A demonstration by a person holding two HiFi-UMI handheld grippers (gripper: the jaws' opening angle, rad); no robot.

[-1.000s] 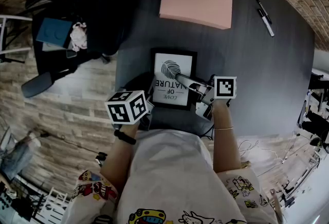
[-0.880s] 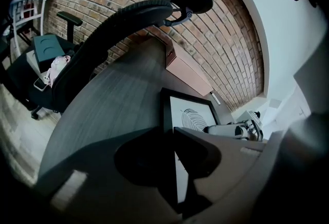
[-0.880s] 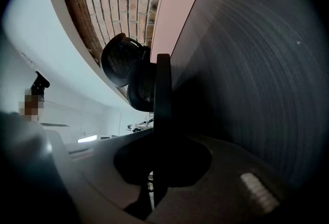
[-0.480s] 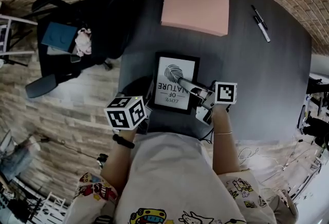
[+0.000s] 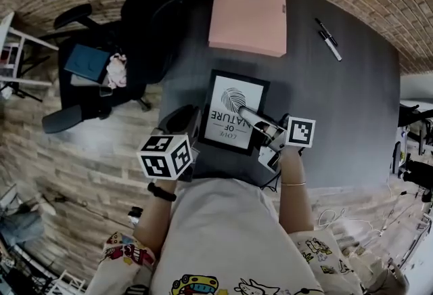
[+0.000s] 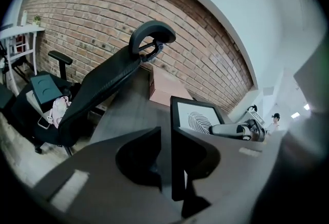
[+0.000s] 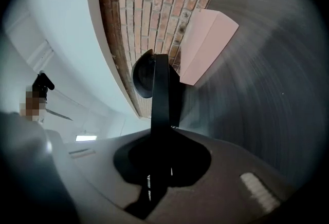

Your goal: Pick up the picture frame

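The left gripper [image 6: 165, 138], its jaws just drawn closer, pinched the seven o'clock edge of the picture frame [image 5: 230, 94]; a pale sliver beside one jaw left full contact uncertain. The right gripper [image 7: 161, 130], jaws nearly together, clamped the frame's thin edge at four o'clock. The frame hung between them, print upward, over the six o'clock side of the table [image 5: 338, 111], with a pink box [image 5: 248, 9] at its twelve o'clock and two pens [image 5: 326, 38] at two o'clock. Risk: both holds were narrow edge pinches, so uneven raising by either hand would likely twist the frame until it slid out and dropped onto the table.
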